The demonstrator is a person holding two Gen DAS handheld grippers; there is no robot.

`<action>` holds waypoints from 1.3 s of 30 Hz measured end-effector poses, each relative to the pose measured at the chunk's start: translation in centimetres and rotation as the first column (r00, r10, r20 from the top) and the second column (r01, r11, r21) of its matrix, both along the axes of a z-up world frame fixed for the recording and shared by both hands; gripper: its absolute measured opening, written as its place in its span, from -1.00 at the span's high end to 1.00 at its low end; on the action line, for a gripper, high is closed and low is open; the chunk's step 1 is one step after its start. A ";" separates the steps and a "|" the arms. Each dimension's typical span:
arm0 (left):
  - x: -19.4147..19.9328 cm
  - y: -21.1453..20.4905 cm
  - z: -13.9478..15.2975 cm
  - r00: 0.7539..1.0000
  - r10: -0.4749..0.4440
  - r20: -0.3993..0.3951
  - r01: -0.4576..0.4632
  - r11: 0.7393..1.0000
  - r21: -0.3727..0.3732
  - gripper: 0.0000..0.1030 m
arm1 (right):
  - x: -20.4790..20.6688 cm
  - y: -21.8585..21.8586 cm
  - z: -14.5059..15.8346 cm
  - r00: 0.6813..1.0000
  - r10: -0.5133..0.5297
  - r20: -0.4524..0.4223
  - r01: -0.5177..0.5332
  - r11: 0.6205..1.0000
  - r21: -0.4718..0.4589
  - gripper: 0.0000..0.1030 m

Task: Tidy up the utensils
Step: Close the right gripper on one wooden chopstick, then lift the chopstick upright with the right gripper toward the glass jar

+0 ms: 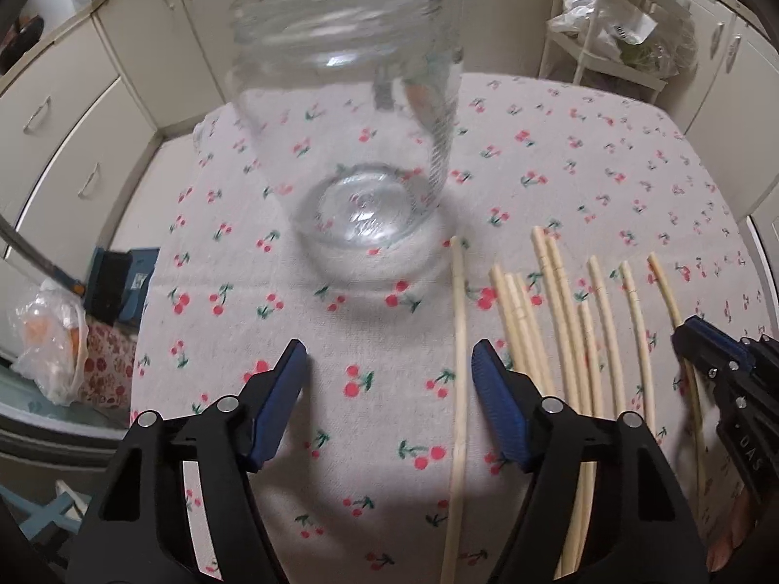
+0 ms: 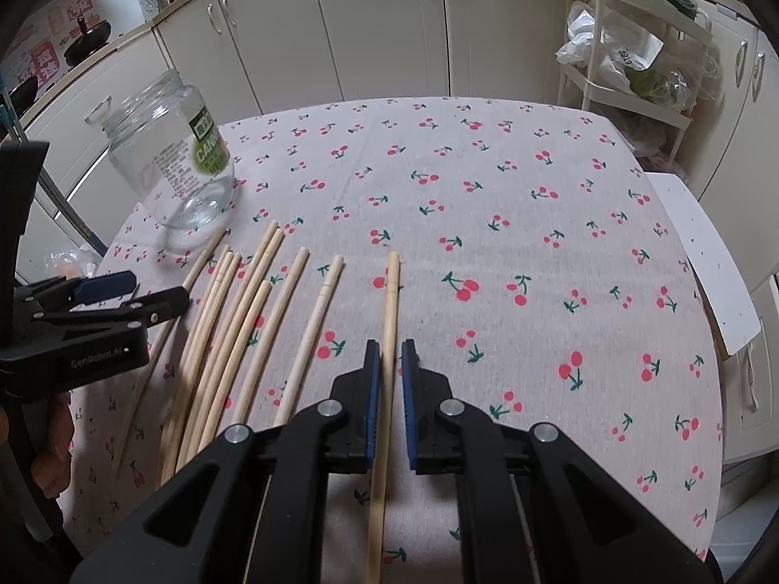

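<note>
Chopsticks [image 2: 243, 321] are lying loose on the cherry-print surface [image 2: 511, 224] just right of the empty glass jar [image 2: 175, 160], and the right hand-held gripper [image 2: 389, 355] is pinching the one farthest from the jar [image 2: 389, 301]. Gripped near one end, that stick is risking swinging or slipping. The left hand-held gripper [image 1: 389, 360] is hanging part-open before the jar, holding nothing, straddling the nearest stick [image 1: 457, 340], which it could nudge.

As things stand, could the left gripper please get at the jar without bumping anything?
Probably yes. The left gripper is open and faces the jar across bare cloth. Only one chopstick lies between its fingers, and the rest lie off to the right.
</note>
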State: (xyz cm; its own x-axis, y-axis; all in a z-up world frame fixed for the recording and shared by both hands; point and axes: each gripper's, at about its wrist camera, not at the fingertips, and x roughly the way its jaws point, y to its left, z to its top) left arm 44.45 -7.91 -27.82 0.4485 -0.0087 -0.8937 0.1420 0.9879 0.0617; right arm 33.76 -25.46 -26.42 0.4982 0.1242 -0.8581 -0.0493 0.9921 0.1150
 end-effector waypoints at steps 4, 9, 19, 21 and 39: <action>0.1 -0.6 0.0 1.000 -0.012 -0.001 0.012 1.000 0.000 -0.08 | -0.1 0.2 0.0 1.000 0.011 0.011 -0.010 1.000 -0.017 0.81; 0.0 -1.2 0.1 0.999 -0.034 0.013 0.035 0.999 -0.026 0.64 | -0.2 0.1 0.0 1.000 0.011 0.019 -0.011 1.000 -0.010 0.87; -1.5 -2.1 1.3 0.995 -0.092 0.024 0.093 0.993 -0.072 0.90 | -0.5 -1.2 0.0 0.999 -0.030 -0.015 0.032 0.992 0.125 0.88; -2.1 -1.9 2.1 0.995 -0.094 0.039 0.097 0.992 -0.079 0.90 | -0.7 -1.2 0.3 0.999 -0.040 -0.011 0.041 0.988 0.152 0.88; -4.6 6.3 14.3 0.936 0.032 0.352 0.081 0.950 -0.301 0.90 | -1.0 0.5 9.0 0.945 -0.130 0.299 -0.015 0.898 0.439 0.88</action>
